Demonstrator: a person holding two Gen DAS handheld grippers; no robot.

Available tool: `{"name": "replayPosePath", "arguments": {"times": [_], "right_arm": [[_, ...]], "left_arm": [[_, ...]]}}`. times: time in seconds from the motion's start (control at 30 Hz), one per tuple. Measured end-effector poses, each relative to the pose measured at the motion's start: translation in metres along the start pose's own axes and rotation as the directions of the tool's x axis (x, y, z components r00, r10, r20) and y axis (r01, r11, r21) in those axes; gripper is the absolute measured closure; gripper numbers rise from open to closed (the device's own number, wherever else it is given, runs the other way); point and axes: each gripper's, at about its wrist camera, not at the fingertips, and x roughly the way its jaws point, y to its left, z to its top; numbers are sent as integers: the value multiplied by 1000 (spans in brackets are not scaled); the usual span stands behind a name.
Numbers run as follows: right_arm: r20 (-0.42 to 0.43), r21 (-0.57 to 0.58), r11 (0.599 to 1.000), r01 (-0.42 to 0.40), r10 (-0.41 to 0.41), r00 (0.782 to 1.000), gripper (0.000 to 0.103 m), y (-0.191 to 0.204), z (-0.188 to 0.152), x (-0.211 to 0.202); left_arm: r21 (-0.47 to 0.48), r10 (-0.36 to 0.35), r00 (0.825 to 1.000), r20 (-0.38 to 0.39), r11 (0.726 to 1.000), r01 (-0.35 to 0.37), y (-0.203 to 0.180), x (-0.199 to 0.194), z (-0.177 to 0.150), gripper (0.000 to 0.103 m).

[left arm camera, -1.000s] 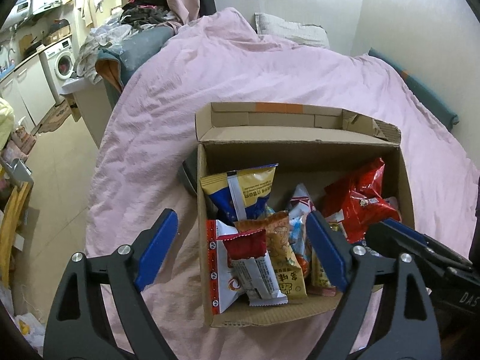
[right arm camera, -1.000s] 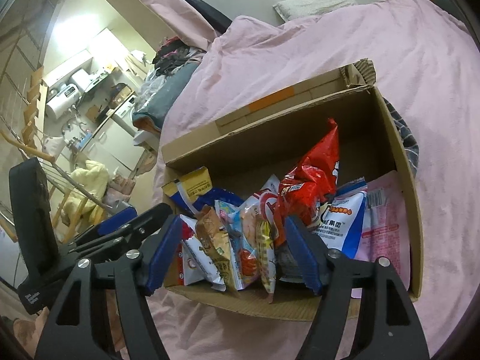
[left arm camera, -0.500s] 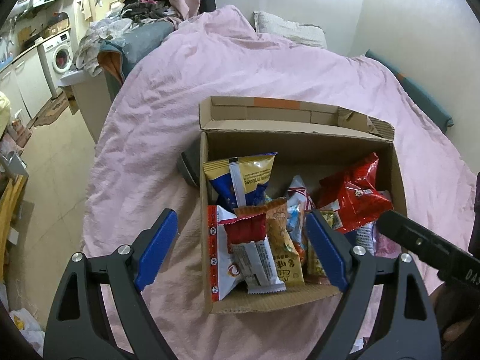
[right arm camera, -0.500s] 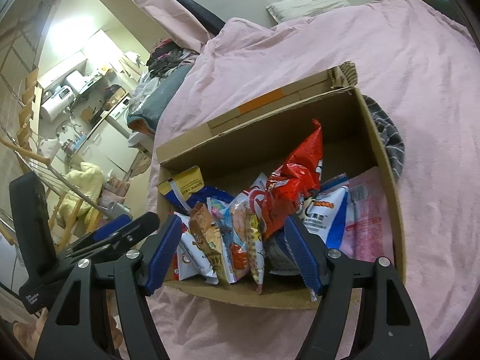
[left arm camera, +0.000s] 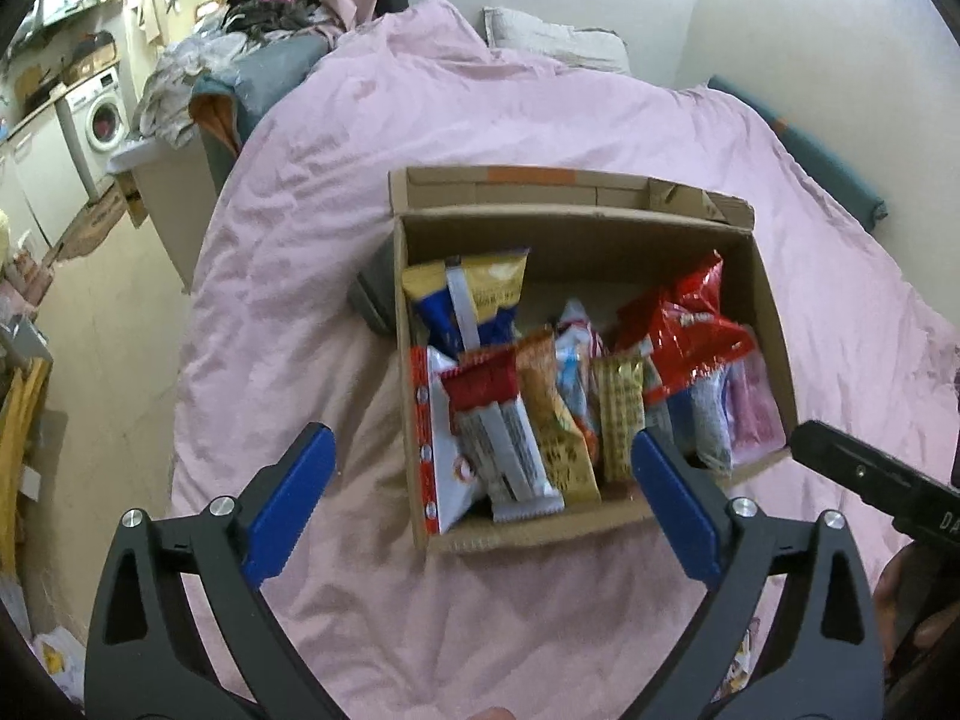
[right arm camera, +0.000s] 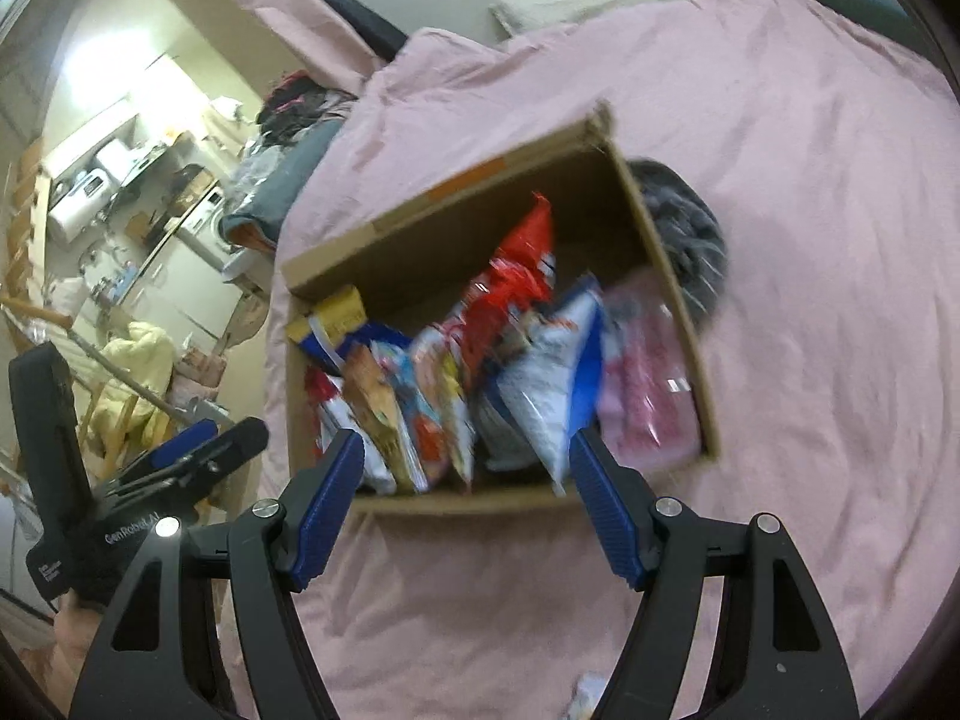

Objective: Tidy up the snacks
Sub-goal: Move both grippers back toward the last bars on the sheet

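On the pink bed cover (left arm camera: 372,138), the cardboard box (left arm camera: 774,324) sits ahead of and below both my tongs, its long axis running from left to right across my view. The packets stand on edge in a row along its near wall. From the left there is a white-and-red bag (left arm camera: 441,450), a red-topped silver bar (left arm camera: 504,438), an orange packet (left arm camera: 549,414), a small gold packet (left arm camera: 621,414), then the tall red bag (left arm camera: 690,324) and a pink pack (left arm camera: 759,408) at the right end. A yellow-and-blue bag (left arm camera: 474,294) leans behind them at the left.

My left tongs (left arm camera: 480,498) have just been opening and now stand very wide, empty, with nothing between the pads. The left pad hangs over bare bed cover outside the box, and the right pad hangs over the near wall by the gold packet. My right tongs (right arm camera: 465,498) are moderately open and also empty, framing the near wall in the right wrist view, which is blurred. Neither touches a packet or the cardboard.

I judge the left-end packets nearer my left hand, and the red bag and blue-and-white bag (right arm camera: 555,372) nearer my right. Since the packets' flat faces look left and right, a pinch across them would need the tongs to come down from above.
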Motion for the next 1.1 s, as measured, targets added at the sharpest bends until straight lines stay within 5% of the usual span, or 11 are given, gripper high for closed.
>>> {"name": "replayPosePath", "arguments": {"times": [0.23, 0.4, 0.7, 1.1], "right_arm": [[-15, 34, 997, 68, -67, 998, 29, -16, -17, -17], [-102, 60, 988, 140, -133, 986, 29, -35, -39, -15], [-435, 137, 972, 191, -114, 893, 30, -79, -99, 16], [-547, 82, 990, 112, -49, 836, 81, -48, -126, 53]], "left_arm": [[-24, -4, 1000, -19, 1000, 3, 0, -10, -18, 5], [-32, -17, 998, -53, 999, 15, -5, -11, -31, 5], [-3, -40, 985, -166, 999, 40, -24, 6, -54, 5], [43, -24, 985, -170, 999, 32, -35, 7, -59, 5]]}}
